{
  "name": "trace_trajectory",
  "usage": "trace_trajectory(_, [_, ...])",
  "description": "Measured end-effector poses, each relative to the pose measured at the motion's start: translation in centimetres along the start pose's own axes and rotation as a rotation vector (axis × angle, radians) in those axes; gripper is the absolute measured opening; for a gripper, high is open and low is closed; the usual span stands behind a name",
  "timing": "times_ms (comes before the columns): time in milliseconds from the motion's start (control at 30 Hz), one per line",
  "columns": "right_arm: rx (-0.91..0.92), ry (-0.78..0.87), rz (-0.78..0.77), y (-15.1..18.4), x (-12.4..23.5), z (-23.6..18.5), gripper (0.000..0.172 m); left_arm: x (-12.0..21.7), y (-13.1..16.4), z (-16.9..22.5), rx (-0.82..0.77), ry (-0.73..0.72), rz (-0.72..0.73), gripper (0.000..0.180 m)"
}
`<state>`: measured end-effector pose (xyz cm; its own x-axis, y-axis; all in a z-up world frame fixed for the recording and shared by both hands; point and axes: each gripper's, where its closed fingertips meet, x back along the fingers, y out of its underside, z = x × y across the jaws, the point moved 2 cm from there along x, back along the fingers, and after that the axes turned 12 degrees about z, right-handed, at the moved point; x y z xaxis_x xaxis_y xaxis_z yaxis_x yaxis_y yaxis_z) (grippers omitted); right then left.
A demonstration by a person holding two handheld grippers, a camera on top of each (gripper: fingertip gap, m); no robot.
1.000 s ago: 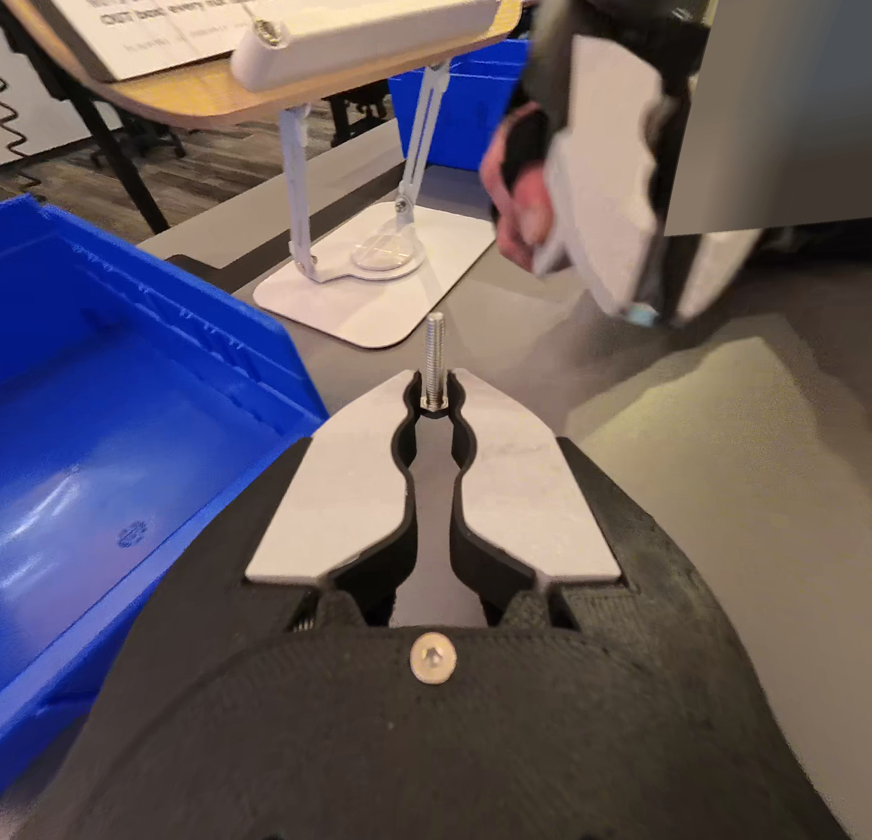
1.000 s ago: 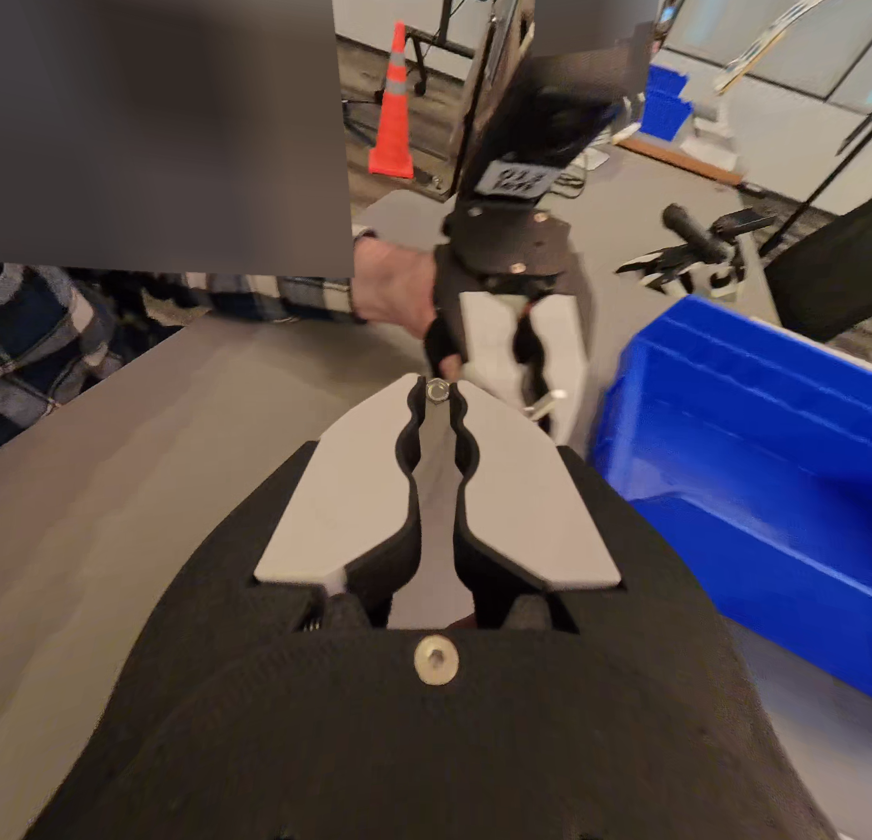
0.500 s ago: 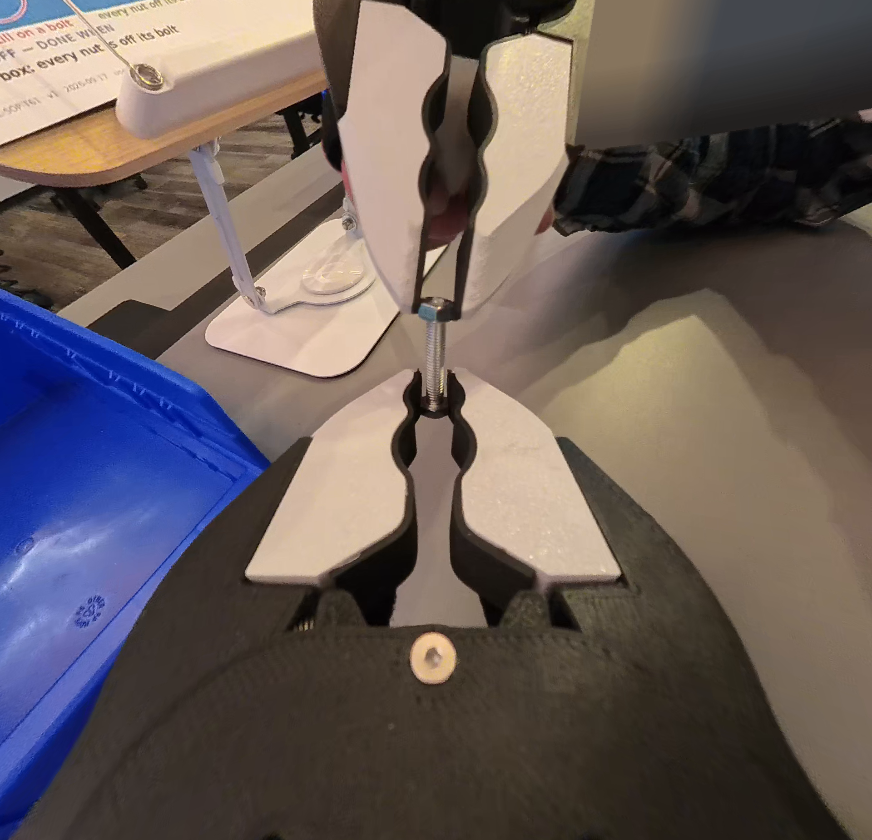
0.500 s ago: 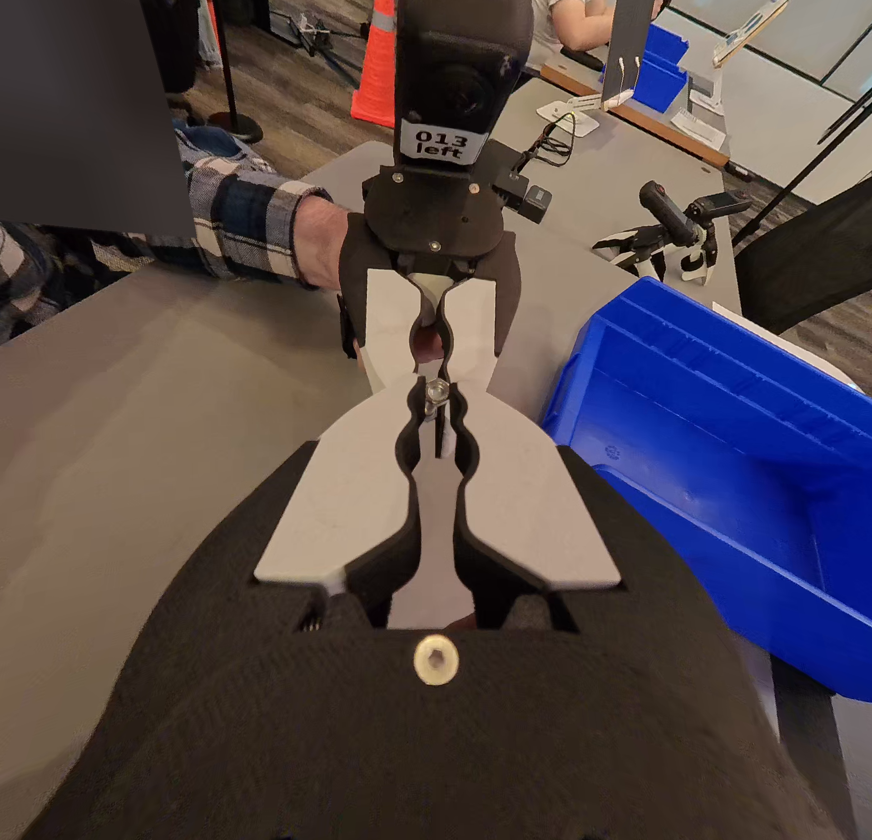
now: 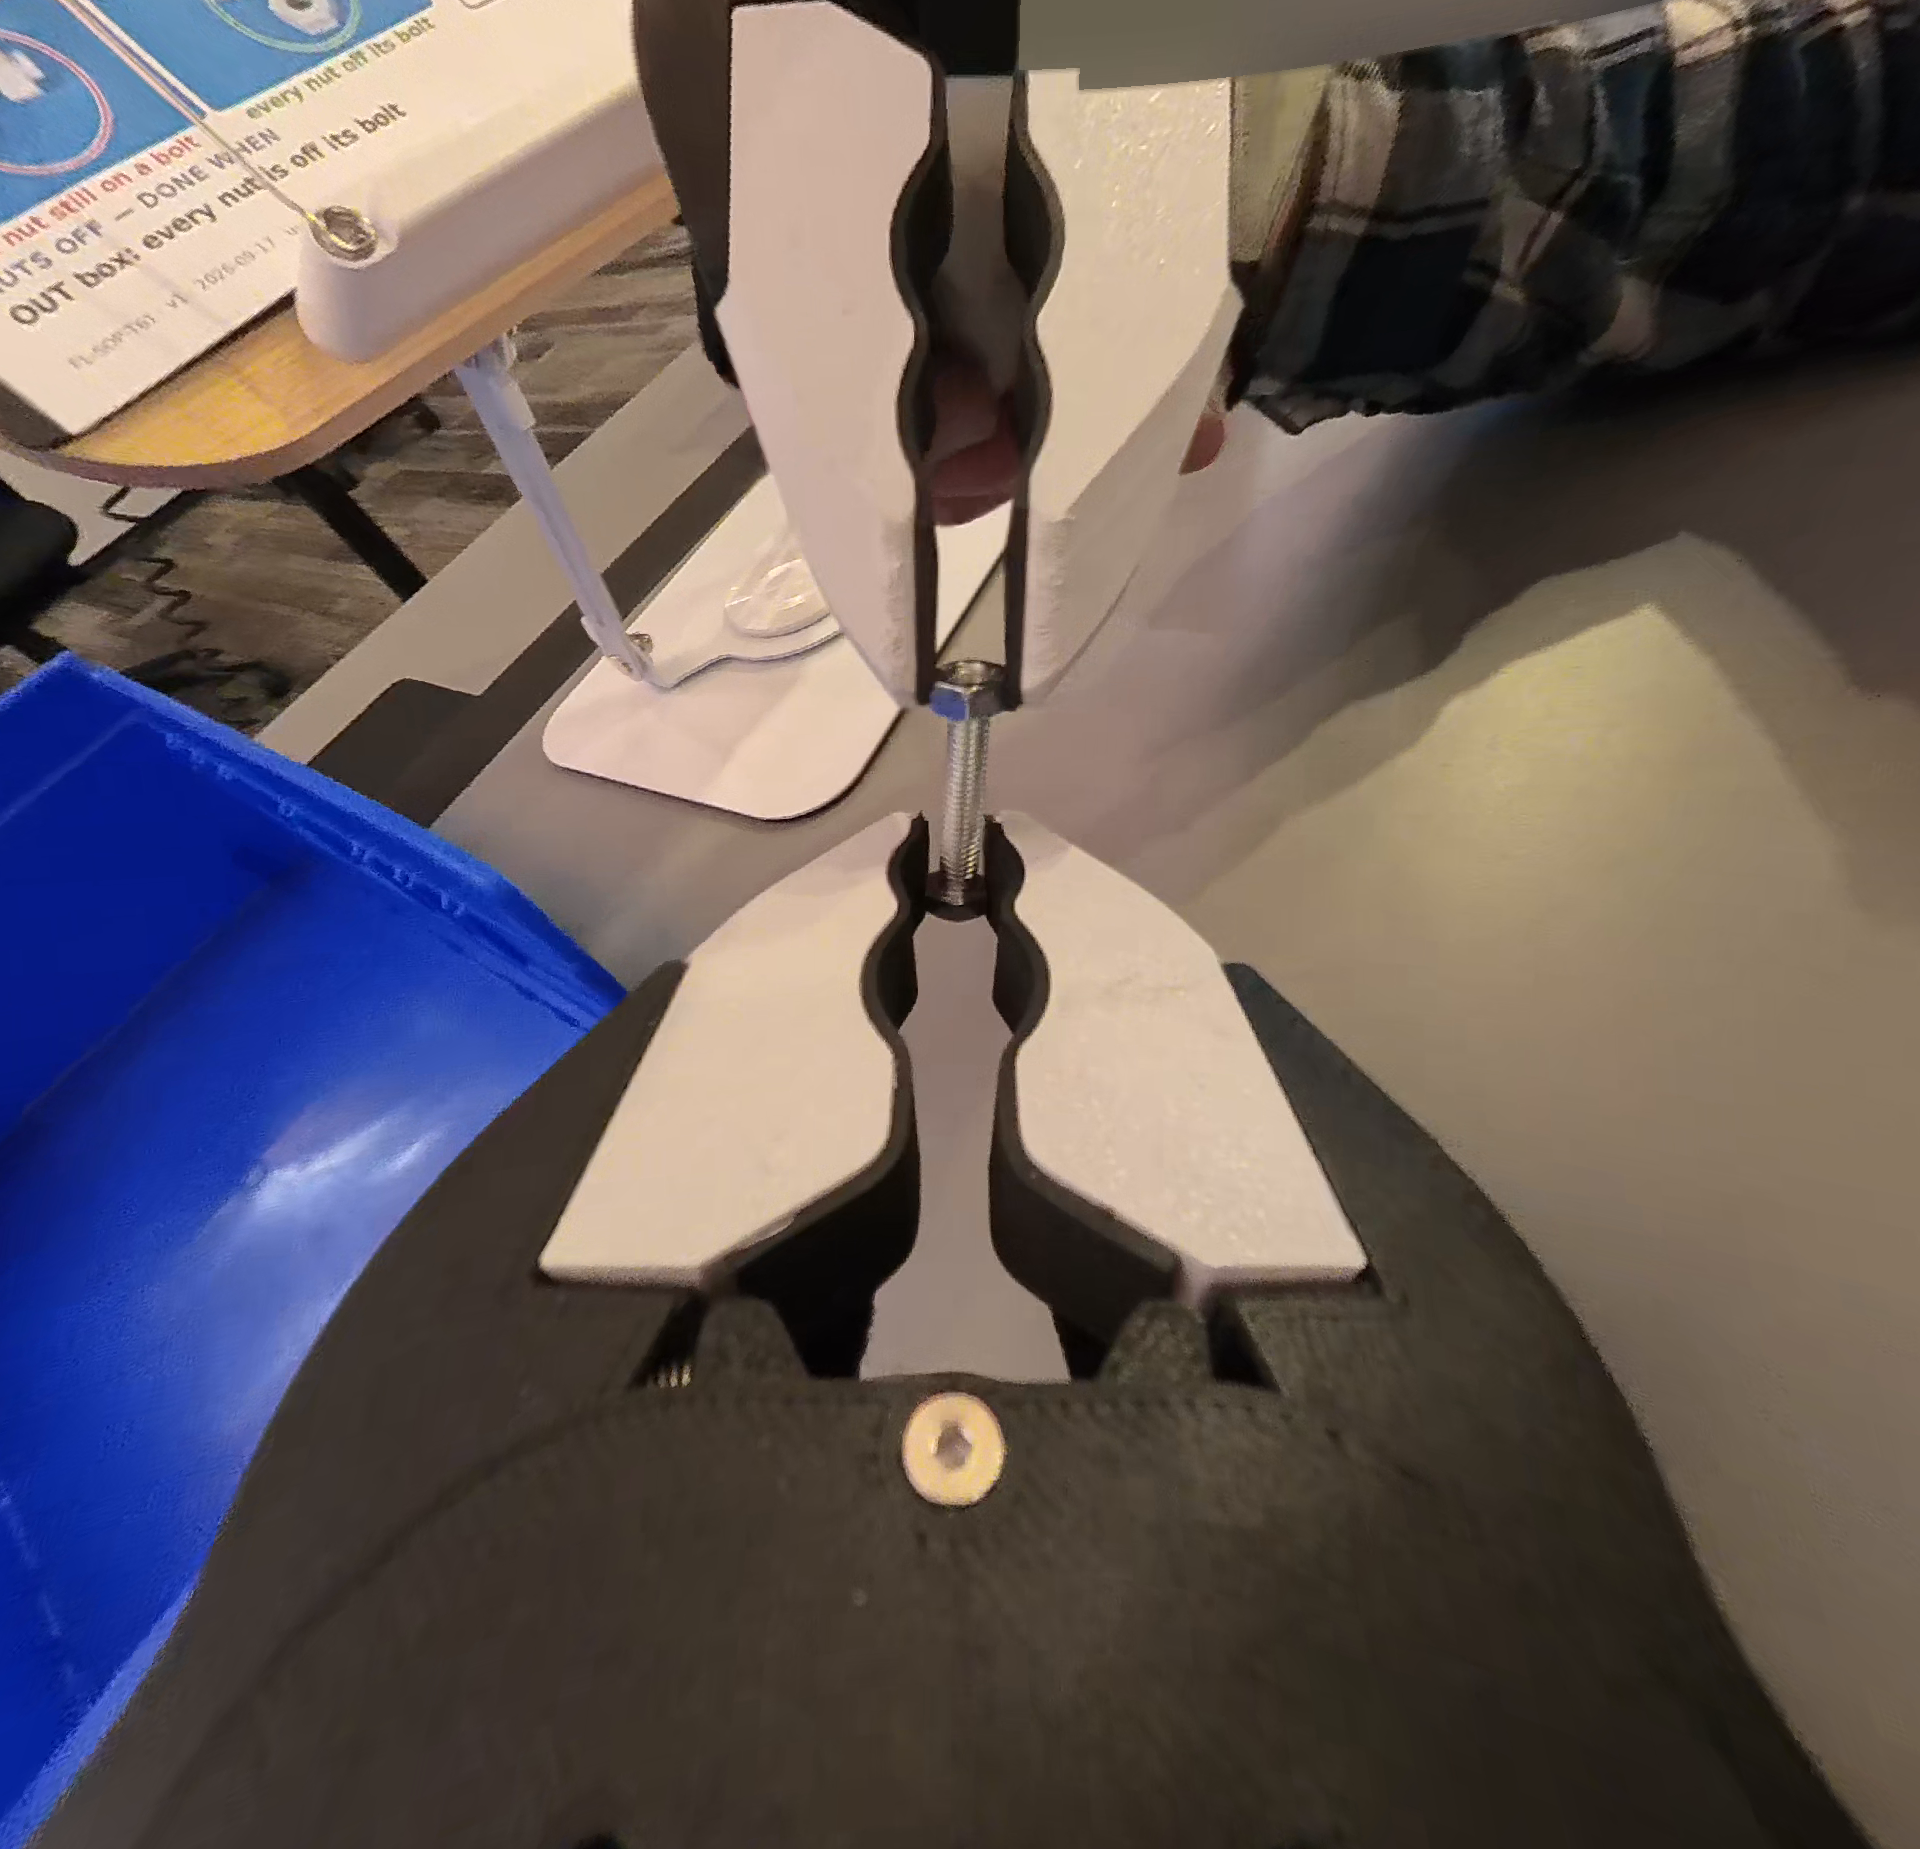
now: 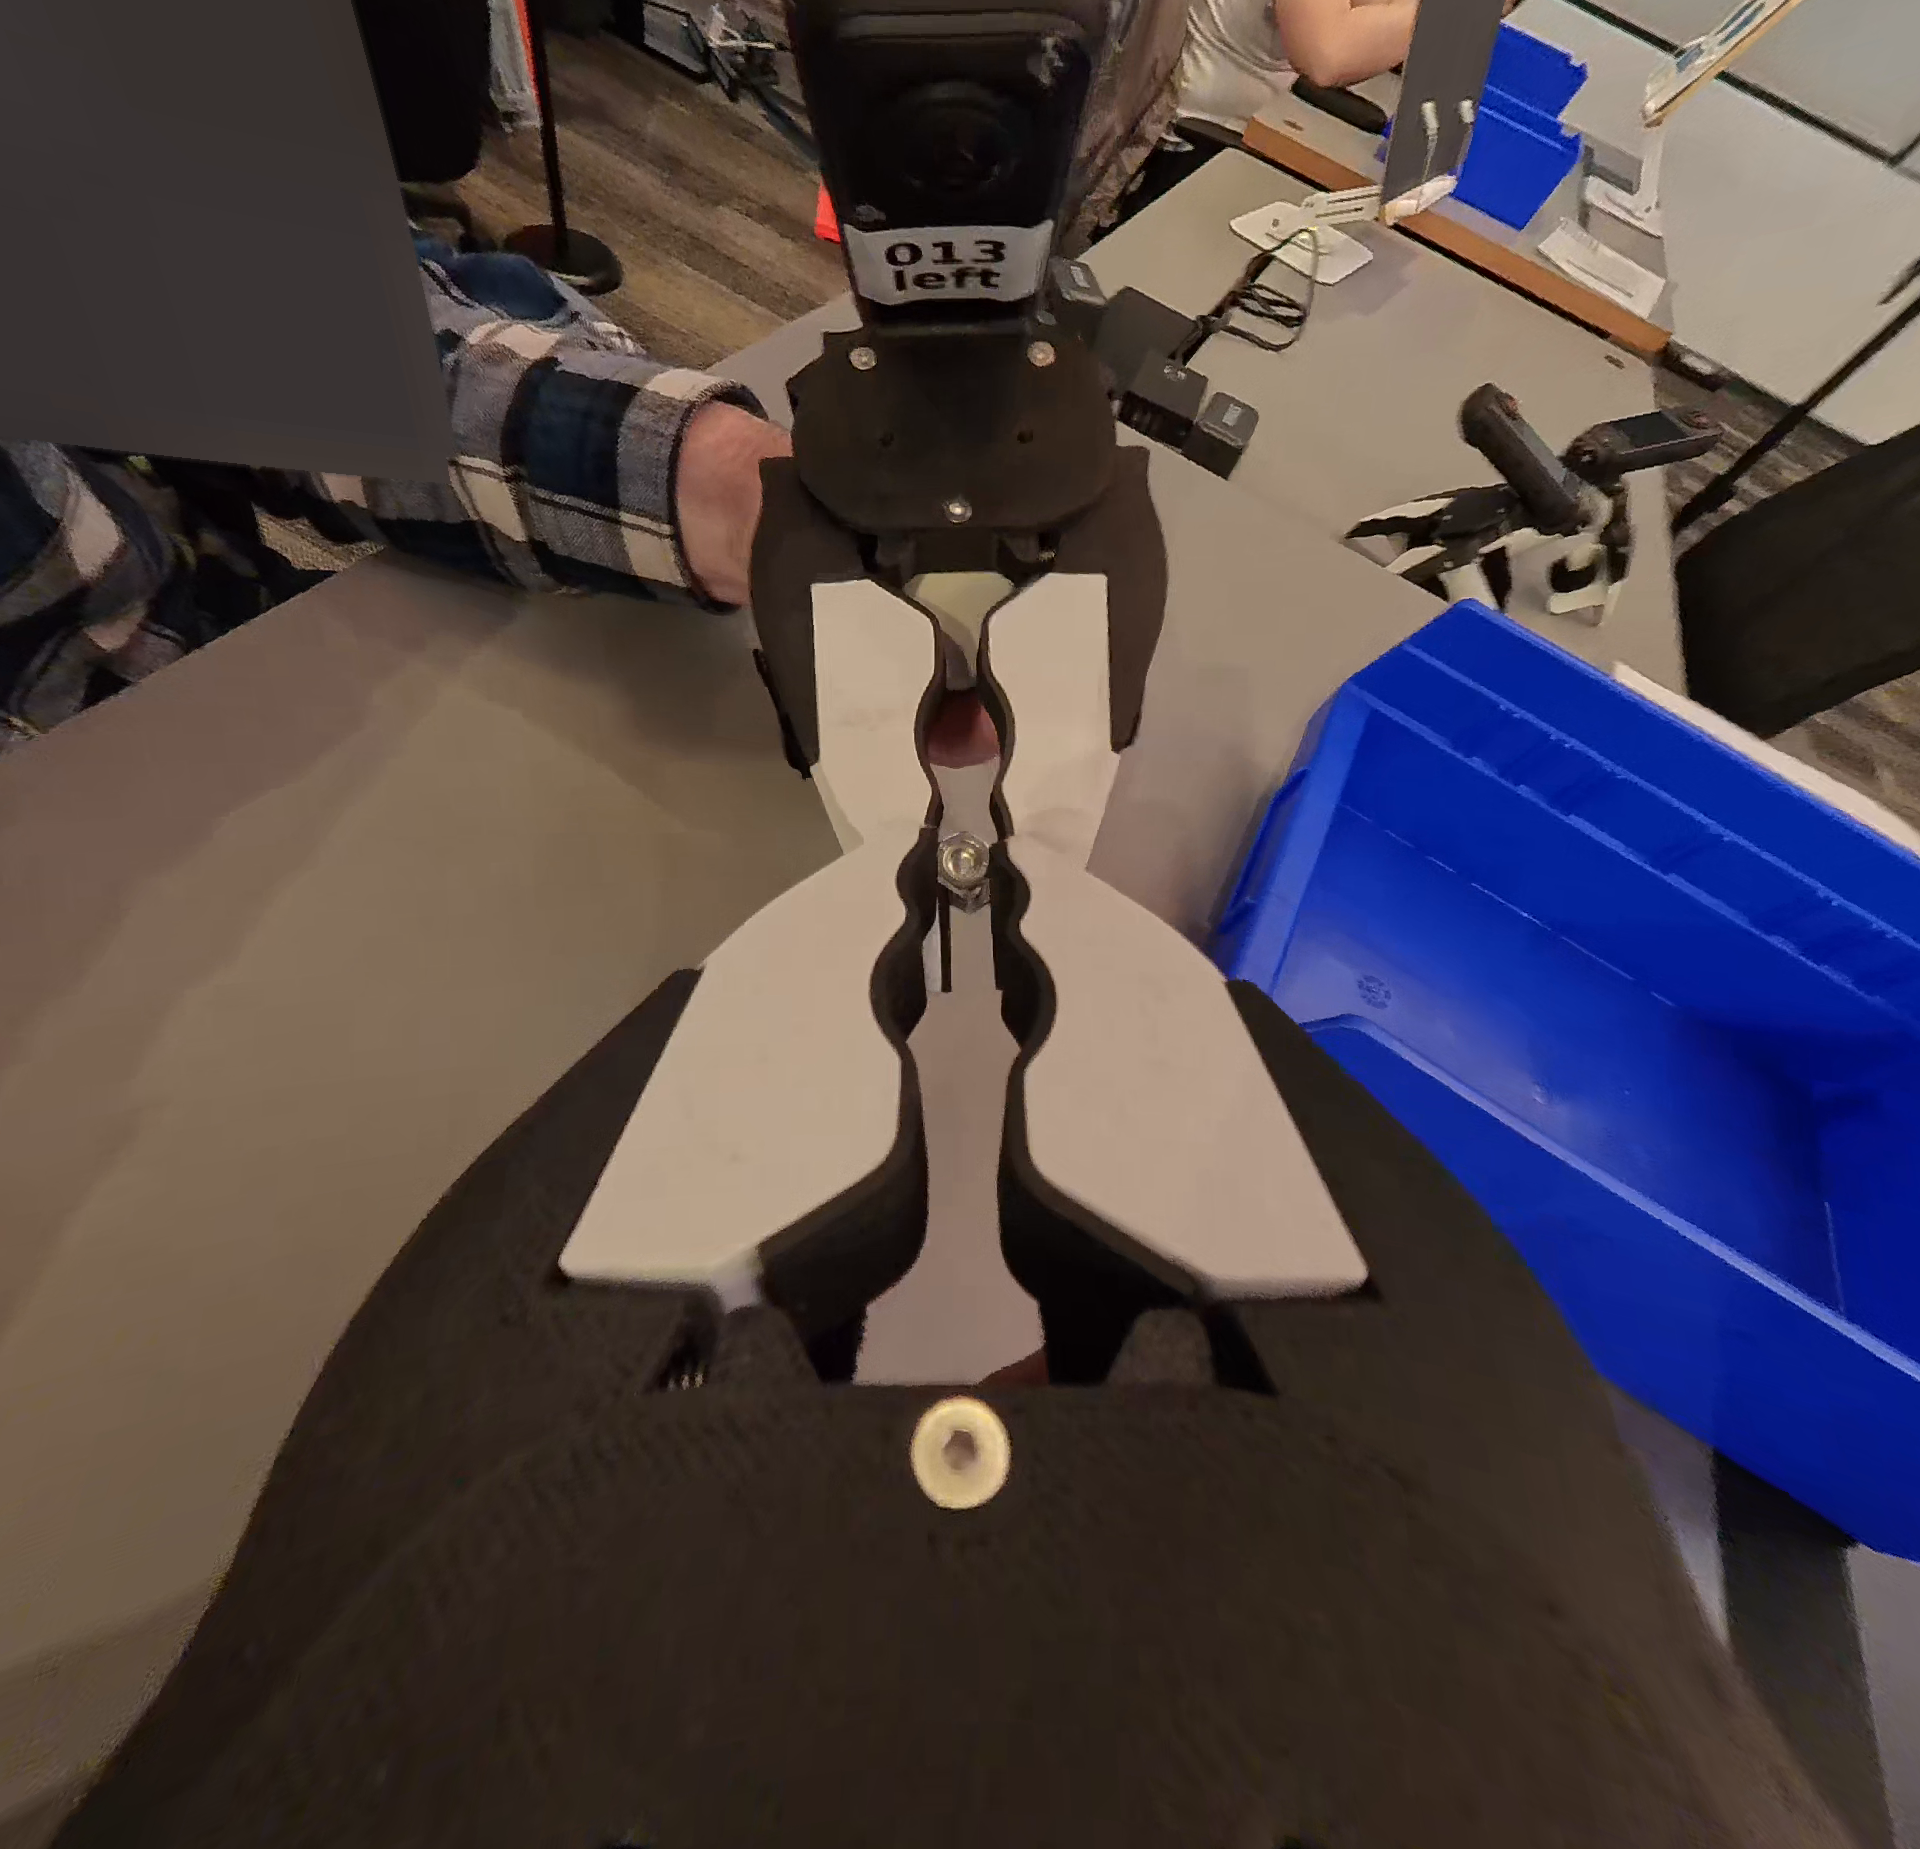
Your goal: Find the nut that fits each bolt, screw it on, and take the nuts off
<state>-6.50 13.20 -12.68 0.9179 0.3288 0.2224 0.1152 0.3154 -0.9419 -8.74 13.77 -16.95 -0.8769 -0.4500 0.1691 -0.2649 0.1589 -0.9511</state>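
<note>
Blue bin [image 5: 260, 1072], grey table [image 5: 1558, 968], plaid sleeve [image 5: 1558, 241], silver bolt [image 5: 964, 781].

Left wrist view: bolt [image 5: 964, 791] stands upright, base between the left gripper [image 5: 958, 869] fingertips, nut [image 5: 966, 696] at its top between the right gripper [image 5: 968, 693] fingertips above. Bin [image 5: 187, 1020] to the left on the table [image 5: 1507, 916]. Document stand [image 5: 717, 750] behind the bolt. Right wrist view: bin [image 6: 1621, 1020] on the right.
</note>
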Motion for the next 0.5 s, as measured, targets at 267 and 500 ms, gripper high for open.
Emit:
trace_trajectory(267, [0.002,0.125,0.022,0.4,-0.2,1.6,0.010,0.4,0.3,-1.9,-0.049,-0.149,-0.045,0.010])
trace_trajectory(500, [-0.049,0.239,0.086,0.7,-0.6,2.8,0.010,0.6,0.7,-3.3,-0.085,-0.275,-0.069,0.010])
